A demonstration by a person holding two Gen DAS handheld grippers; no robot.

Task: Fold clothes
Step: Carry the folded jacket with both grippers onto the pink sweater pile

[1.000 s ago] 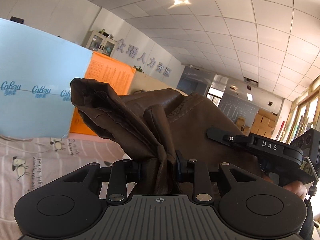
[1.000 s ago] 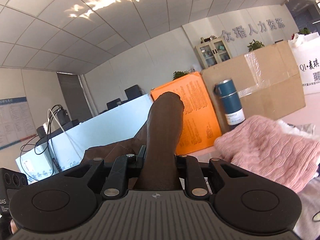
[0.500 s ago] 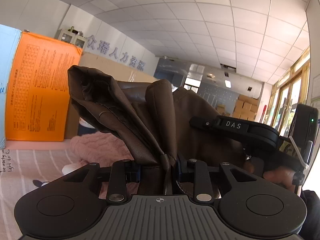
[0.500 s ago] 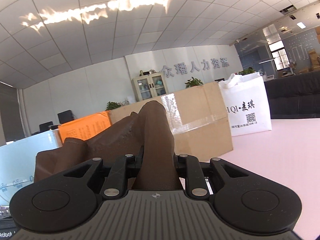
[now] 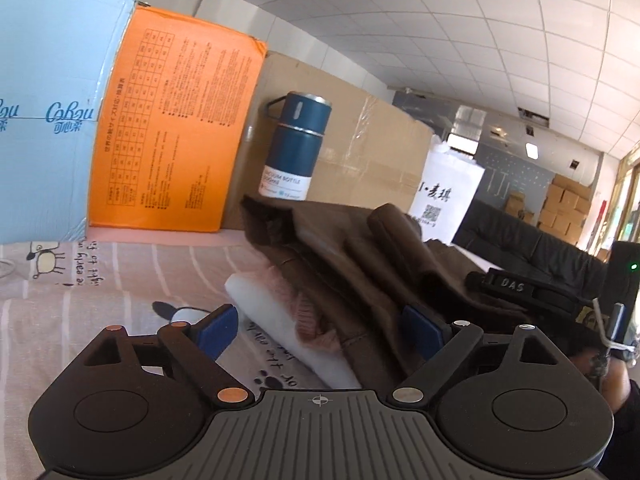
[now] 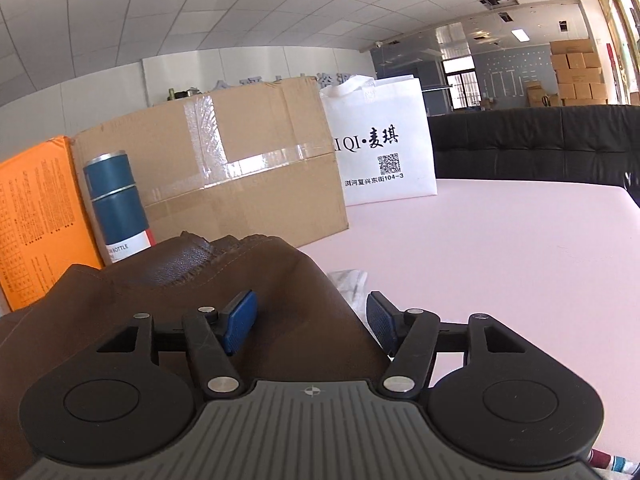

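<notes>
A brown leather-like garment lies folded on top of a pink knit garment and a white one on the table. My left gripper is open, its blue pads spread either side of the pile's near edge. In the right wrist view the same brown garment lies under my right gripper, which is open too. Its left pad rests over the cloth without gripping it. The other gripper's black body shows at the right of the left wrist view.
At the table's back stand a light blue box, an orange box, a blue vacuum bottle, a taped cardboard box and a white bag. A striped cartoon sheet covers the left side; pink tabletop extends right.
Both grippers were shut on the raised brown garment. They have lowered it onto the clothes pile and opened, letting it go.
</notes>
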